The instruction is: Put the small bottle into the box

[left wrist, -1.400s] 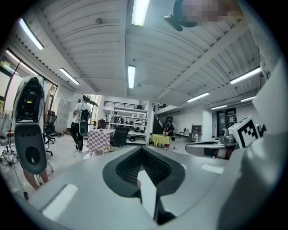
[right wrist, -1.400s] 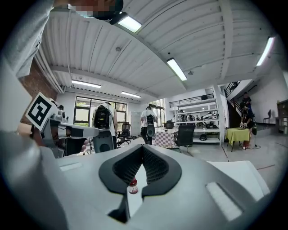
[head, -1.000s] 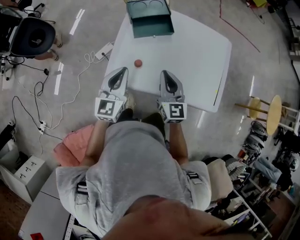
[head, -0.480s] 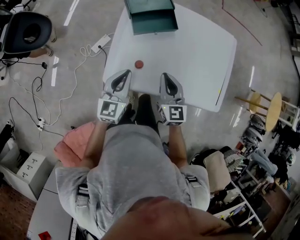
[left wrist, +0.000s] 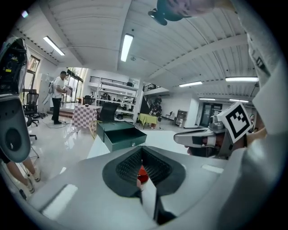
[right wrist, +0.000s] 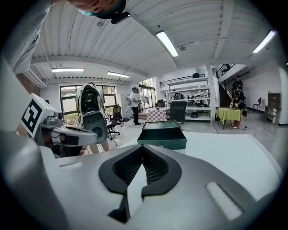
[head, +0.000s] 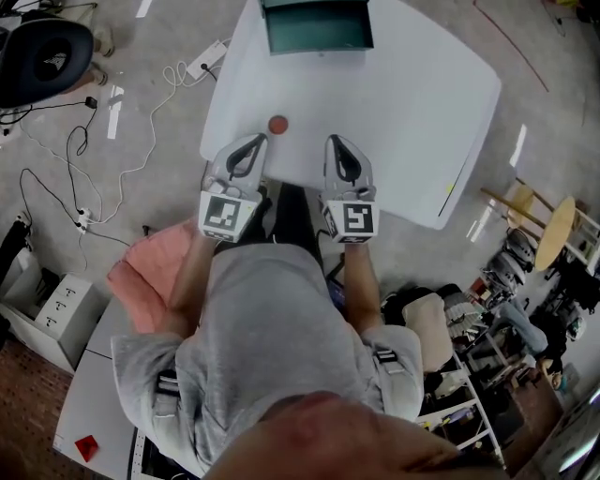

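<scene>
Head view: small bottle sits on the white table, just ahead of the left gripper, well apart from the box. Left gripper view: fingers pressed together, gripping nothing. Right gripper view: right gripper same deal, pressed together, empty.

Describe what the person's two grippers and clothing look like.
The left gripper and right gripper are matching light-grey tapered shells; each carries a white cube with black square markers. Their fingers are black and ribbed inside. The person wears a grey short-sleeved shirt.

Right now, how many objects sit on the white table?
2: the green box at the far edge, and the small red bottle ahead of the left gripper. None seems hidden.
</scene>
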Tool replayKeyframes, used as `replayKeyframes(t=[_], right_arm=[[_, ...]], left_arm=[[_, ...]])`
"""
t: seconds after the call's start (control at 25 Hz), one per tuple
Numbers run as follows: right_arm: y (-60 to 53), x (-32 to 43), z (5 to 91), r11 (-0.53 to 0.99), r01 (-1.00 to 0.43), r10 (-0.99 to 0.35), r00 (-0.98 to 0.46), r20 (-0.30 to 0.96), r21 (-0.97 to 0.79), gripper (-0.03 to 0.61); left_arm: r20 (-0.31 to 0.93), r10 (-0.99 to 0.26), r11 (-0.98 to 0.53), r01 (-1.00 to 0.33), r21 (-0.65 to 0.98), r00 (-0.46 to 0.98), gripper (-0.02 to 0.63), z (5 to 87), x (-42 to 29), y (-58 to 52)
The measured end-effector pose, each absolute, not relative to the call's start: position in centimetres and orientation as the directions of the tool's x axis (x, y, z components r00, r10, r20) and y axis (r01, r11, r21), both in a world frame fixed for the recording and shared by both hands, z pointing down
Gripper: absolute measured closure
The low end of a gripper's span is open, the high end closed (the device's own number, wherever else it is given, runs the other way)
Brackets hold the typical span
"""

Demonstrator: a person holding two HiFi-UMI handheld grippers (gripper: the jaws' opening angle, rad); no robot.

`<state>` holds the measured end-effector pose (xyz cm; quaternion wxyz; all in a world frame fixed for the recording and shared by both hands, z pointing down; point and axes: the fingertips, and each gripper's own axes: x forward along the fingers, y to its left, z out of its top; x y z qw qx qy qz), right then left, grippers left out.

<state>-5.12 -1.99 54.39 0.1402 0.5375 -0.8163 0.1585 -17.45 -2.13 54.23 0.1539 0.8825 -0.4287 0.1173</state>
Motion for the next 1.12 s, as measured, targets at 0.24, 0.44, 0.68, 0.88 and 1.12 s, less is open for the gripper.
replayKeyframes(t=[0.24,0.44,0.68,0.88,1.12], right_arm=[[-3.3,-4.0,55.3,0.376,-0.917,-0.819,-0.397,0.414,-0.135,0.575],[-4.2,-3.1,55.7,0.38,-0.914,-0.811,-0.404,0.424,-0.143,0.575],[-4.3,-2.5,56.5,0.382,-0.909,-0.797,-0.415,0.439,-0.166,0.575],[-4.9,-1.7,57.0,0.374,-0.912,-0.798,-0.408,0.444,-0.167,0.575],[-5.2,-0.3,56.7,0.357,-0.92,-0.807,-0.392,0.443,-0.164,0.575]], left_arm=[[0.409,-0.707,-0.557,-0.81,0.183,0.578,0.465,57.2,-17.1,-2.6],[0.454,-0.674,-0.557,-0.804,0.208,0.583,0.404,58.8,-15.9,-3.2],[0.499,-0.642,-0.563,-0.8,0.206,0.581,0.402,60.4,-14.9,-3.0],[0.532,-0.631,-0.555,-0.808,0.198,0.564,0.403,61.8,-14.6,-3.4],[0.533,-0.656,-0.543,-0.825,0.158,0.534,0.459,61.7,-14.2,-4.2]])
